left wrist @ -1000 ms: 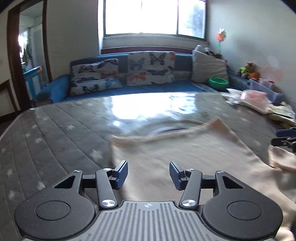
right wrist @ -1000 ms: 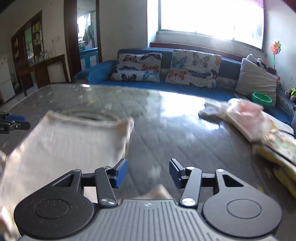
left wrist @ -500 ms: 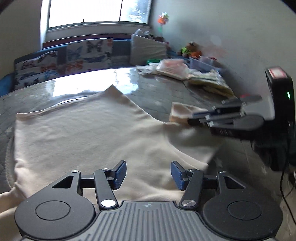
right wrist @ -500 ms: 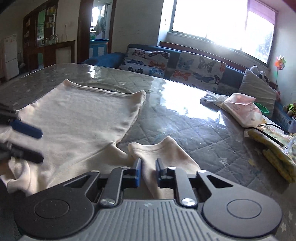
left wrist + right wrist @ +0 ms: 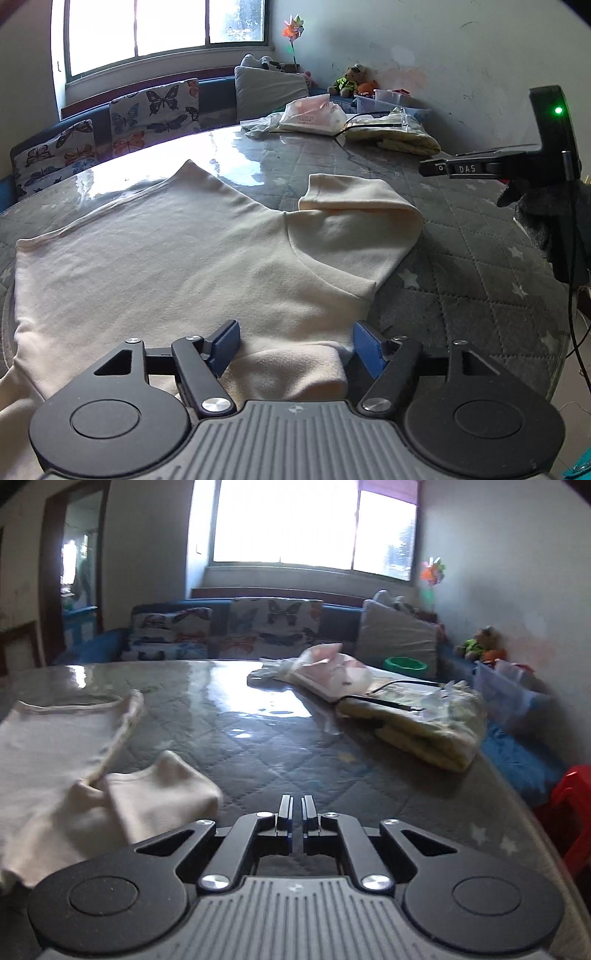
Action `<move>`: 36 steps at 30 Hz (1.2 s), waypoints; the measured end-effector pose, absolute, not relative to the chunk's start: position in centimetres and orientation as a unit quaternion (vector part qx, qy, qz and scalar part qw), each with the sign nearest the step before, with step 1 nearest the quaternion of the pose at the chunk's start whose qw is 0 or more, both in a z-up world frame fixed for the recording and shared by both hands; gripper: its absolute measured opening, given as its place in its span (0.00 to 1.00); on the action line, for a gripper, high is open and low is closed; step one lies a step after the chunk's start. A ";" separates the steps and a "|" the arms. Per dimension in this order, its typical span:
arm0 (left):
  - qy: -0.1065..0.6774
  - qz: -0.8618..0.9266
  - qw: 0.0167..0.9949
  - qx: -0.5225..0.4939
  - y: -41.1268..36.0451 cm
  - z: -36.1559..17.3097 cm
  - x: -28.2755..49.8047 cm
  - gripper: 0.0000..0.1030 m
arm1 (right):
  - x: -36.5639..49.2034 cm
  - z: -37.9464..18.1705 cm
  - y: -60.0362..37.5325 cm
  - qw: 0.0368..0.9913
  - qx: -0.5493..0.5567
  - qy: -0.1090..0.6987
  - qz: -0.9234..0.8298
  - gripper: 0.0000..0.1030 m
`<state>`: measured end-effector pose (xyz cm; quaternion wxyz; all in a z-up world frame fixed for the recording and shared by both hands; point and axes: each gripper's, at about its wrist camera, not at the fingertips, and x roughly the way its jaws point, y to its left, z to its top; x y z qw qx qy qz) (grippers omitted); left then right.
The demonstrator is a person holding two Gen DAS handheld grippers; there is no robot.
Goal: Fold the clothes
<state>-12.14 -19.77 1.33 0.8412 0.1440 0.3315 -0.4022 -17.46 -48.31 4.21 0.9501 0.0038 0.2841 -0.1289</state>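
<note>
A cream long-sleeved top (image 5: 166,258) lies flat on the grey quilted table (image 5: 461,258). One sleeve (image 5: 354,221) is folded back toward the body. My left gripper (image 5: 293,345) is open, its blue pads on either side of a bunched cream sleeve end (image 5: 291,373) at the near edge. My right gripper (image 5: 296,814) is shut and empty, held above the bare table to the right of the folded sleeve (image 5: 159,794). It also shows in the left wrist view (image 5: 436,170) at the right, off the cloth.
Folded yellow cloth (image 5: 424,720), plastic-wrapped packs (image 5: 328,672) and a black cable (image 5: 391,701) lie at the table's far right. A blue sofa with butterfly cushions (image 5: 266,627) stands behind. A red stool (image 5: 569,812) stands at the right edge.
My right gripper has let go of the sleeve and lifted away to the right, still shut. My left gripper has moved down to the near sleeve end and stays open.
</note>
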 end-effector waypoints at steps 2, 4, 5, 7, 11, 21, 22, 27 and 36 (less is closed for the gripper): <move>0.331 -0.401 0.842 0.145 -19.8 1.3 -12.3 0.71 | -17.1 4.6 -46.6 0.957 -0.010 0.279 -0.081 0.10; 0.329 -0.400 0.843 0.146 -19.8 1.3 -12.4 0.72 | -16.1 4.6 -44.4 0.958 -0.028 0.285 -0.032 0.11; 0.328 -0.399 0.844 0.147 -19.8 1.2 -12.5 0.72 | -15.5 4.5 -43.4 0.957 -0.039 0.288 -0.012 0.11; 0.327 -0.397 0.845 0.148 -19.9 1.2 -12.6 0.73 | -14.6 4.2 -41.8 0.954 -0.054 0.296 0.017 0.14; 0.323 -0.398 0.845 0.153 -19.9 1.2 -13.1 0.74 | -12.2 2.8 -39.1 0.942 -0.092 0.319 0.044 0.15; 0.315 -0.404 0.843 0.164 -19.8 1.0 -13.9 0.79 | -12.3 4.2 -40.2 0.953 -0.115 0.281 -0.013 0.02; 0.315 -0.404 0.843 0.163 -19.9 1.0 -13.8 0.79 | -12.5 4.7 -40.7 0.956 -0.114 0.270 -0.024 0.02; 0.315 -0.406 0.842 0.165 -19.9 1.0 -13.8 0.79 | -15.0 7.8 -43.9 0.968 -0.090 0.207 -0.111 0.02; 0.312 -0.412 0.840 0.168 -19.9 0.9 -13.8 0.82 | -19.2 3.2 -50.1 0.926 -0.021 0.290 -0.241 0.10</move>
